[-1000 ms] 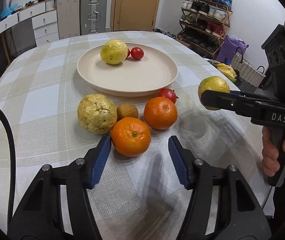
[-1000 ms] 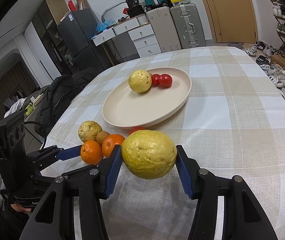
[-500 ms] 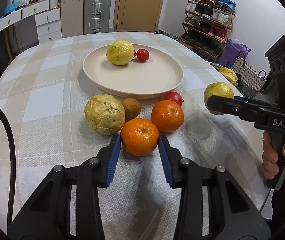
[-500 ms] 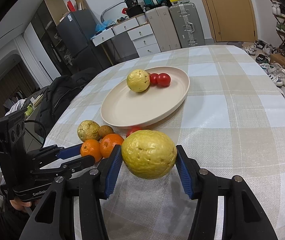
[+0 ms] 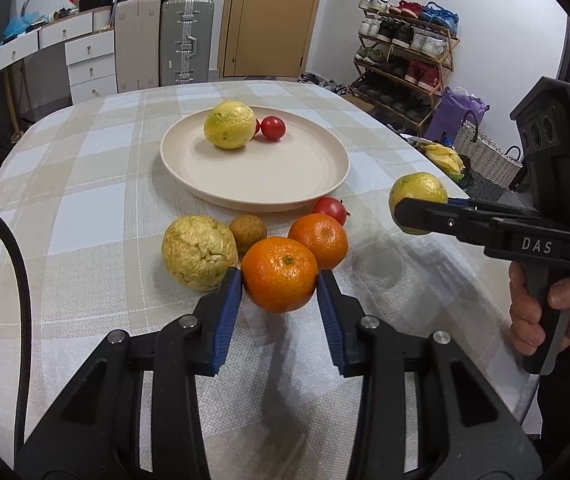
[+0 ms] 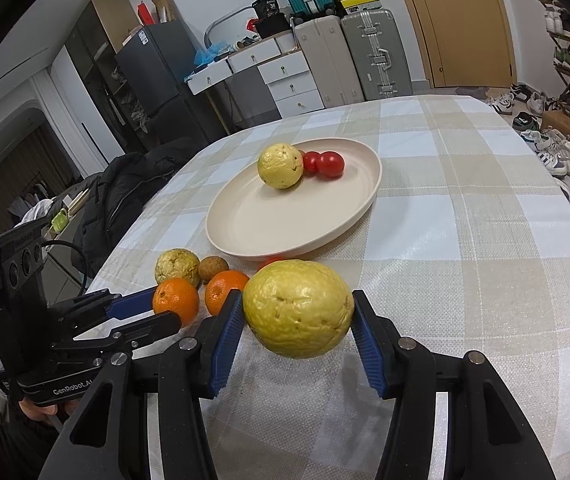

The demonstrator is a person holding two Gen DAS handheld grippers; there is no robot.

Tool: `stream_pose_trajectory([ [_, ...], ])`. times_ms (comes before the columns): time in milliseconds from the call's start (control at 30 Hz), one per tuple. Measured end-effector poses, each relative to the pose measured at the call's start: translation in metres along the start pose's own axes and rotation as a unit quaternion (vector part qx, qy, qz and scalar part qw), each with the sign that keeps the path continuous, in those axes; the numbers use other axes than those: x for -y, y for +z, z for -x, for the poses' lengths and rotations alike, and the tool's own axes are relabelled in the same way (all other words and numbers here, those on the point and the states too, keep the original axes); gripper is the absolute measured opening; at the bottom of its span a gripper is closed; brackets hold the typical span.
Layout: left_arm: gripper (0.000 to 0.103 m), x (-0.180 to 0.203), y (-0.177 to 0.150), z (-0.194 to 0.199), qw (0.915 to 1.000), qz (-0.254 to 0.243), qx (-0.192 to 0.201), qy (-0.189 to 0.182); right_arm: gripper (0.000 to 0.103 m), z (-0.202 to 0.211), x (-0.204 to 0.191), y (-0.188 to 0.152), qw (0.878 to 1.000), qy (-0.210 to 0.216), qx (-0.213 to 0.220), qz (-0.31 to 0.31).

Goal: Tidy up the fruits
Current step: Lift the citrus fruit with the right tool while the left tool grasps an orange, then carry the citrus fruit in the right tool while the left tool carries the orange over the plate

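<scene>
Since a second ago the left gripper (image 5: 279,286) has narrowed from wide apart to a clamp on the near orange (image 5: 280,274), both blue pads (image 5: 229,308) now pressed against its sides at the near edge of the fruit cluster. To the right, the right gripper (image 6: 297,322) is unchanged, gripping a yellow-green fruit (image 6: 299,308) raised above the checked tablecloth (image 5: 85,208). Just beyond the near orange lie a second orange (image 5: 319,238), a wrinkled yellow fruit (image 5: 199,252) on the left, a small brown fruit (image 5: 248,231) and a red tomato (image 5: 329,210). Farther off, the cream plate (image 5: 269,188) carries a yellow fruit (image 5: 230,125) touching two red tomatoes (image 6: 323,164) on its far side
</scene>
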State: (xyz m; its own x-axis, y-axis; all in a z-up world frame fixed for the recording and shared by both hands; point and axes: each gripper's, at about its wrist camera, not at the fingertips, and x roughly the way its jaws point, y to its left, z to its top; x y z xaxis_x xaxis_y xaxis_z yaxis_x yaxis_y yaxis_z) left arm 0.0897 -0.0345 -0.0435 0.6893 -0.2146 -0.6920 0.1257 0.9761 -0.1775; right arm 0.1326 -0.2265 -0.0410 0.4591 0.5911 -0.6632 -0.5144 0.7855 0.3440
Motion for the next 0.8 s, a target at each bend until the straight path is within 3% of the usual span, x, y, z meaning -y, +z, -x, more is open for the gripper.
stream_pose_trajectory([
  [367, 0.036, 0.0, 0.008, 0.018, 0.9995, 0.003, 0.031, 0.005, 0.054, 0.0, -0.004, 0.0, 1.0, 0.003, 0.006, 0.005],
  [800, 0.036, -0.011, 0.024, 0.01, 0.9988, 0.013, 0.042, 0.022, 0.054, -0.002, -0.014, 0.005, 1.0, 0.019, 0.015, 0.014],
])
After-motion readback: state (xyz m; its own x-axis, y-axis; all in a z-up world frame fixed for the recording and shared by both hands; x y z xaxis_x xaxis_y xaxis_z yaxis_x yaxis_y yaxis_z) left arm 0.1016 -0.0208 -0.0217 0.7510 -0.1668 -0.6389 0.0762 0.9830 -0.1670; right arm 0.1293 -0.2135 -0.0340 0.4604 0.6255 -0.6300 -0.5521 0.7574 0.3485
